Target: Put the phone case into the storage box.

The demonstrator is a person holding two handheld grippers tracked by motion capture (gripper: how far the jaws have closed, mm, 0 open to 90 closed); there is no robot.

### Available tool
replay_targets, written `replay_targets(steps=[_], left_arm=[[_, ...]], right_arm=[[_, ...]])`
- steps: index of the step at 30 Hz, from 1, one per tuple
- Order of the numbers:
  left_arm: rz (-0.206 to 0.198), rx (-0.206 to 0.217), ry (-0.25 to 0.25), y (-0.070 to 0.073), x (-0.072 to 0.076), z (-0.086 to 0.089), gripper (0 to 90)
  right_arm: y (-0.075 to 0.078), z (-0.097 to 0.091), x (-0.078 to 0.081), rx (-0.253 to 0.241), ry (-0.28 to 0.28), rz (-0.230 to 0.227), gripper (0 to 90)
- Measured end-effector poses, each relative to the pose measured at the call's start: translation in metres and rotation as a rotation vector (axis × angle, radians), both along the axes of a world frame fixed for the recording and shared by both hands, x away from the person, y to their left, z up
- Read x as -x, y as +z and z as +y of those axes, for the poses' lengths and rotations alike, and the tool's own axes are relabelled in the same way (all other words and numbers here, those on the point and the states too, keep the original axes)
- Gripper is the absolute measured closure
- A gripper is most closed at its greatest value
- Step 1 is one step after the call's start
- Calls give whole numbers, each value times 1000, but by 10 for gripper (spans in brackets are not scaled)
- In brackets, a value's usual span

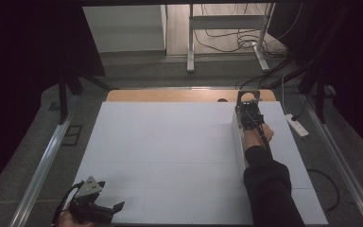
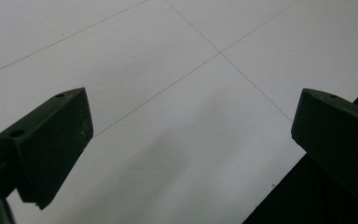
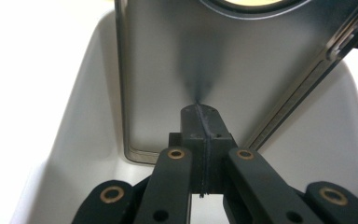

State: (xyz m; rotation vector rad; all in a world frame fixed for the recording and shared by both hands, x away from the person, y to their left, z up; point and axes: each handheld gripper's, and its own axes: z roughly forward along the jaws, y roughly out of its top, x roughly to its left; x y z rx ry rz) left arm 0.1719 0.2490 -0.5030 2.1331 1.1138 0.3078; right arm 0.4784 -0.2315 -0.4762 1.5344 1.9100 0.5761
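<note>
R gripper (image 3: 200, 140) pressed together w/ nothing between, centre-right, poking metal plate (image 3: 191, 70); L gripper (image 2: 191, 135) spread, parked lower left.

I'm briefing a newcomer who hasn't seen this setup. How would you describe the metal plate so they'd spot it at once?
Start from the white table and go to its far right corner, by the wooden strip. There the right gripper, jaws together, reaches a grey metal plate standing in a long white tray. A round hole near its top sets it apart.
</note>
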Motion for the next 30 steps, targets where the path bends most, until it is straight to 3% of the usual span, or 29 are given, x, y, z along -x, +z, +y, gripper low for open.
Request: replay_targets(steps=[15, 22, 30], left_arm=[[-4, -1, 0, 0, 0, 0, 0], [-6, 3, 7, 0, 1, 0, 0], [-11, 13, 13, 1, 2, 2, 0]], right_arm=[[0, 0, -2, 10, 5, -21, 899], [5, -3, 1, -27, -7, -2, 893], [21, -9, 15, -88, 18, -11, 814]])
